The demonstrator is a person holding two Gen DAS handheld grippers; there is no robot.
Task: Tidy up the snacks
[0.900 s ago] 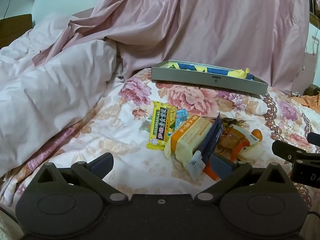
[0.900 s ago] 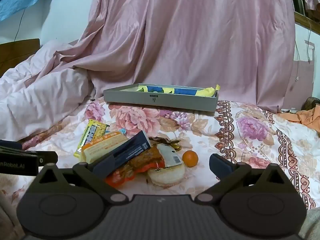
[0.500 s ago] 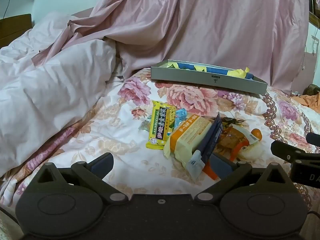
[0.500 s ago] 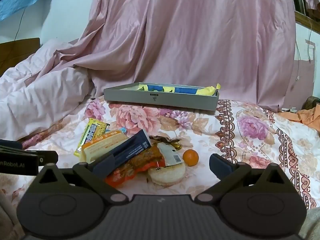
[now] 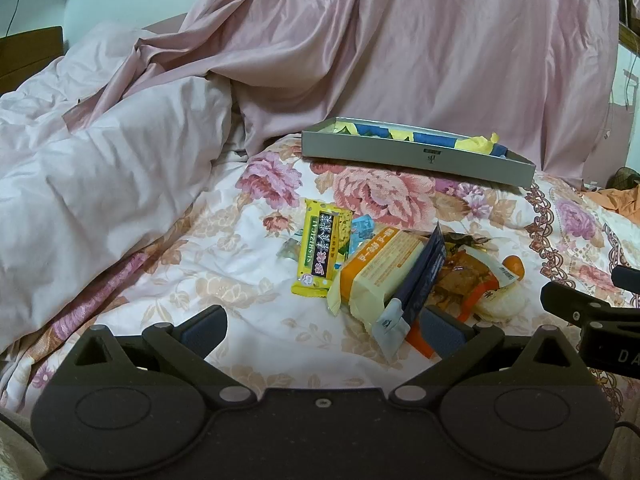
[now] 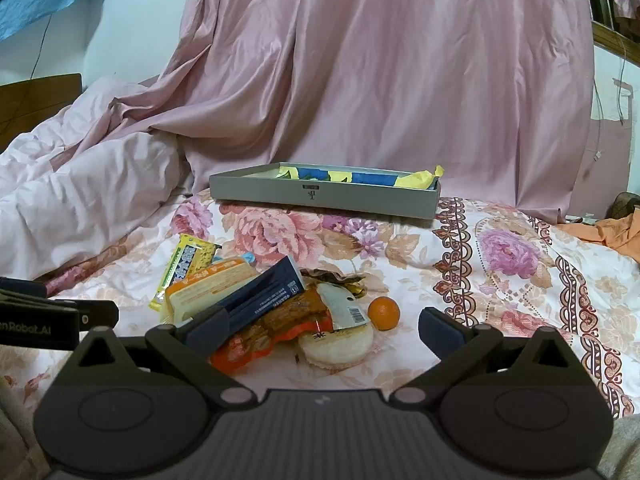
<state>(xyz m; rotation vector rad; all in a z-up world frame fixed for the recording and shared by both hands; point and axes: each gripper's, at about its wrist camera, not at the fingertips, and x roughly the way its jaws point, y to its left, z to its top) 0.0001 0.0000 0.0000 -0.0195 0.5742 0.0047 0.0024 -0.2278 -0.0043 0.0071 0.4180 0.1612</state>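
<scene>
A pile of snacks lies on the floral bedsheet: a yellow bar (image 5: 322, 250) (image 6: 184, 264), an orange-and-cream pack (image 5: 380, 272) (image 6: 212, 284), a dark blue pack (image 5: 420, 284) (image 6: 260, 296), an orange packet of brown snacks (image 5: 460, 280) (image 6: 276, 332), a round white cake (image 6: 336, 346) and a small orange (image 6: 384, 313) (image 5: 514, 266). A grey box (image 5: 416, 156) (image 6: 324, 194) holding yellow and blue packs stands behind them. My left gripper (image 5: 324, 326) is open and empty just before the pile. My right gripper (image 6: 324, 326) is open and empty over the pile's near edge.
A crumpled pink duvet (image 5: 100, 168) rises at the left. A pink curtain (image 6: 380, 80) hangs behind the box. Orange cloth (image 6: 616, 232) lies at the far right. Each gripper shows at the other view's edge, the right one (image 5: 592, 316) and the left one (image 6: 48, 316).
Both views have shifted very slightly; the snacks and box have not moved. Both grippers stay open.
</scene>
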